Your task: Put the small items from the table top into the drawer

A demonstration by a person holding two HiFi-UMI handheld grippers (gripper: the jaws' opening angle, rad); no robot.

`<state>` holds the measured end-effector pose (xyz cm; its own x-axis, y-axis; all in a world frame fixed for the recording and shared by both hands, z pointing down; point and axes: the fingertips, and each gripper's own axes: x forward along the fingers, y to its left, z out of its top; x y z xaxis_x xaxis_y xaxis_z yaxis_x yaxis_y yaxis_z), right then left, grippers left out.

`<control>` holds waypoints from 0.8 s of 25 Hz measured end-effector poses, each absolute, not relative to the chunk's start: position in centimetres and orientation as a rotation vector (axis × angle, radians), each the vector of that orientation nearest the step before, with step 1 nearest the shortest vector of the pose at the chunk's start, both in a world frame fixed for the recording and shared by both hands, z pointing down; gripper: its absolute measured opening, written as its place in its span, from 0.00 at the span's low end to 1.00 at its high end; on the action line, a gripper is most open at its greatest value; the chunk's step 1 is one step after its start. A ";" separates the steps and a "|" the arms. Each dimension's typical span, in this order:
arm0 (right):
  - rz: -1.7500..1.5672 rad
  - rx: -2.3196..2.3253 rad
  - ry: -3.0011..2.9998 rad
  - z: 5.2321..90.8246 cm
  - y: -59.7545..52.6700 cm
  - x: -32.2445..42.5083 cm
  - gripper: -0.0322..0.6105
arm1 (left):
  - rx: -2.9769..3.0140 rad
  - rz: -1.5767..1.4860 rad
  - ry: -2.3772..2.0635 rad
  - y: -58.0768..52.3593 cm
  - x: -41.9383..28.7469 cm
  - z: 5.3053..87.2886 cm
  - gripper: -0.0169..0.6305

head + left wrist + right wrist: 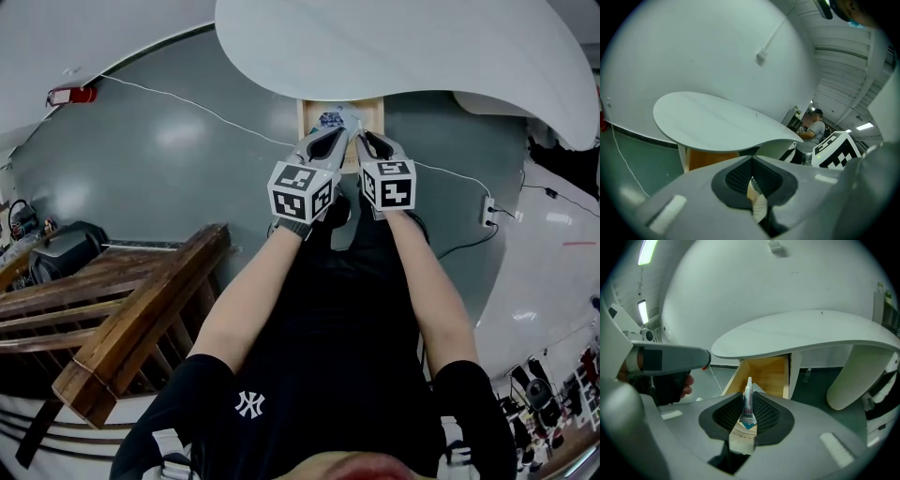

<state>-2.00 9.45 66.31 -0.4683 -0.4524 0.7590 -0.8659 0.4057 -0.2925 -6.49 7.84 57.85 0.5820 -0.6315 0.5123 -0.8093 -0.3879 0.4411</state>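
An open wooden drawer (305,117) sticks out from under the white table top (403,47), with a bluish item (329,119) lying inside it. My right gripper (371,142) is shut on a small glue tube (748,404), which stands upright between the jaws over the near end of the drawer (764,373). My left gripper (326,142) hangs just beside it, jaws shut with nothing between them (751,176). In the left gripper view the table top (712,122) and a strip of the drawer's side (710,158) show ahead.
The table's white pedestal leg (853,376) stands right of the drawer. A wooden frame (122,319) lies on the floor at the left. A white cable (187,103) runs across the green floor to a power strip (487,211). A person (813,129) stands far behind.
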 end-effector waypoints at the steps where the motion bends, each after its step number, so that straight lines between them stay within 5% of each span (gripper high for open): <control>1: 0.917 1.117 -2.077 66.7 9.4 -2.0 0.19 | 2.141 0.344 -1.140 7.9 -6.6 58.2 0.03; 20: 0.902 1.144 -2.067 66.5 8.2 -1.6 0.20 | 2.154 0.348 -1.092 6.0 -6.2 58.9 0.03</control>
